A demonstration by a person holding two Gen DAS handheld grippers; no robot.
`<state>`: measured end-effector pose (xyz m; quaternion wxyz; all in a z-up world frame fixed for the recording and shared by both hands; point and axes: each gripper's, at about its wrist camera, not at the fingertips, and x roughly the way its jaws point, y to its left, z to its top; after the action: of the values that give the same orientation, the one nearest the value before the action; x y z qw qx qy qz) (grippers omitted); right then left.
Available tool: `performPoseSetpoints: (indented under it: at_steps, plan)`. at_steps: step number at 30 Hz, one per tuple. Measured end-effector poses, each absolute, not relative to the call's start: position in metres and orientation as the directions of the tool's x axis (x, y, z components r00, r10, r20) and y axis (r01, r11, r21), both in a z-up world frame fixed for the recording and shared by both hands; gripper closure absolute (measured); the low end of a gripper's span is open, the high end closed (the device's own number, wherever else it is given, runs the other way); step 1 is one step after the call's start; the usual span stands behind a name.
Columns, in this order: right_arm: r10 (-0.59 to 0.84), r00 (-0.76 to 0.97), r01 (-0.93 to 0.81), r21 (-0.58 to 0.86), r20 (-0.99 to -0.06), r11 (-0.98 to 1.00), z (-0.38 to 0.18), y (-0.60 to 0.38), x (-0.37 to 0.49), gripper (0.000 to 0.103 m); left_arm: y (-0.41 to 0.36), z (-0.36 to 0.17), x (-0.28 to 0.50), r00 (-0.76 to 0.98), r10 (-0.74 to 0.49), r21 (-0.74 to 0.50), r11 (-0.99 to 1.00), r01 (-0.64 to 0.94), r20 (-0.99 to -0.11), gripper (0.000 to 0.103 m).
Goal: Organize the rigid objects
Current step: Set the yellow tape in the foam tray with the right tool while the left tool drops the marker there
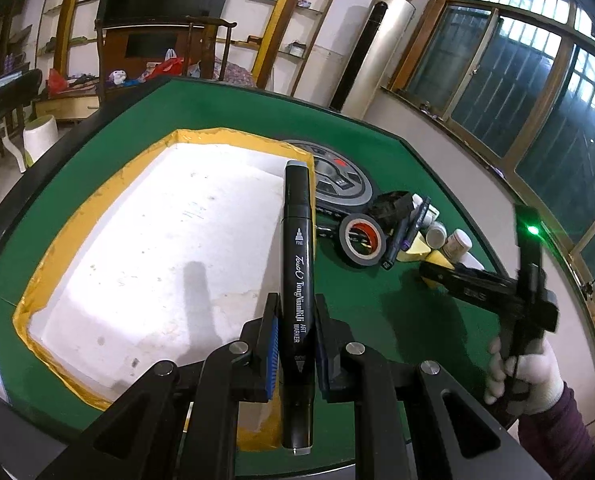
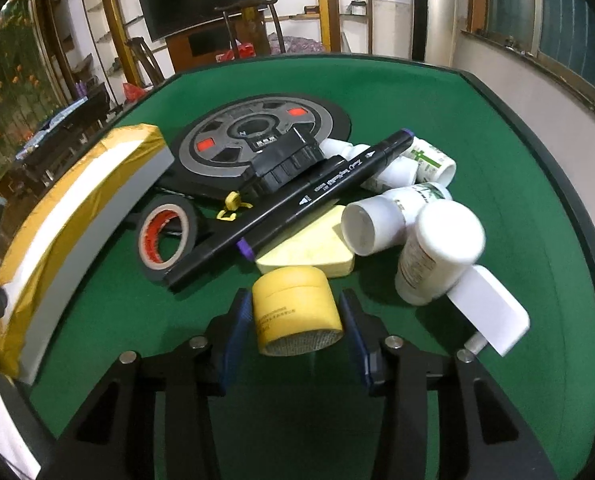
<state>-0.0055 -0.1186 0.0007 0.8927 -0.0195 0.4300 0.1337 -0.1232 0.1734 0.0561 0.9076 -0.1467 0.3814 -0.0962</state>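
My left gripper [image 1: 295, 312] is shut on a black art marker [image 1: 297, 264], held lengthwise above the right edge of a white foam box [image 1: 157, 248] with yellow tape on its rim. My right gripper [image 2: 295, 312] is shut on a small yellow jar [image 2: 295, 310], just above the green table [image 2: 437, 92]. The right gripper also shows in the left wrist view [image 1: 441, 274], beside the pile. The pile holds a second black marker with purple ends [image 2: 297, 204], a black tape roll [image 2: 165, 236], a yellow wedge [image 2: 309, 246] and several white bottles [image 2: 437, 248].
A round grey and black disc [image 2: 257, 140] lies at the table's centre with a black block [image 2: 285, 164] on it. The foam box also shows in the right wrist view [image 2: 69, 232], at the left. A white flat bottle [image 2: 489, 316] lies at the right. Chairs and shelves stand beyond the table.
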Motion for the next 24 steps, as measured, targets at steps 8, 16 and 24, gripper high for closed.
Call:
performPoseSetpoints:
  at_steps: [8, 16, 24]
  plan:
    - [0.423, 0.566, -0.372, 0.239, -0.707, 0.897, 0.061, -0.089, -0.022, 0.06, 0.196, 0.063, -0.087, 0.675, -0.256, -0.308, 0.95, 0.045, -0.692, 0.088]
    - [0.519, 0.444, -0.453, 0.317, -0.731, 0.833, 0.07, 0.018, 0.03, 0.06, 0.222, 0.026, -0.021, 0.588, -0.269, -0.339, 0.941, -0.008, -0.762, 0.088]
    - [0.4, 0.45, -0.425, 0.203, -0.798, 0.882, 0.054, 0.07, 0.064, 0.06, 0.223, 0.018, -0.006, 0.548, -0.324, -0.397, 0.917, -0.017, -0.771, 0.089]
